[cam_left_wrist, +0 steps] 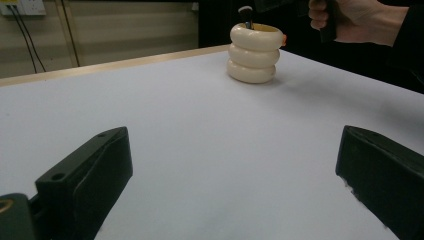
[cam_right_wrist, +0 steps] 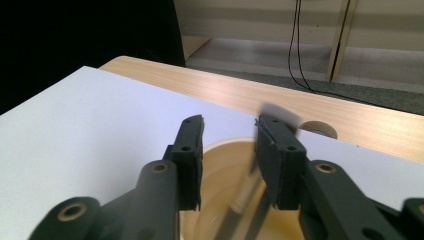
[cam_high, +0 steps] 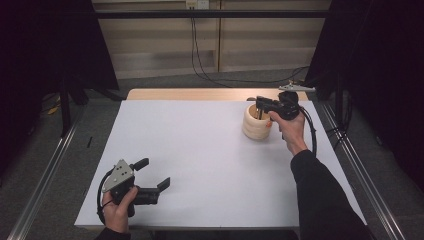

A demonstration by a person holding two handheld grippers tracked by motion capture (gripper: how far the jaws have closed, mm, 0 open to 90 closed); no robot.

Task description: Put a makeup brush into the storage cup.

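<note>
The cream ribbed ring-stacked cup (cam_high: 256, 122) stands on the white table sheet (cam_high: 210, 165) at two o'clock; a dark-tipped brush (cam_left_wrist: 246, 15) stands inside it; the left gripper (cam_high: 150, 177) sits at seven o'clock.

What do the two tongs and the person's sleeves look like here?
Both tongs, left and right, are black with flat blocky jaws, each topped by a grey three-cornered plate and trailing a black cable. The right arm wears a black sleeve.

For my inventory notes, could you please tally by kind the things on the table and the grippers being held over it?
Cream ringed holder: 1
Dark-tipped brush standing in the holder: 1
Hand-held grippers: 2, the left gripper and the right gripper
Total: 4
</note>
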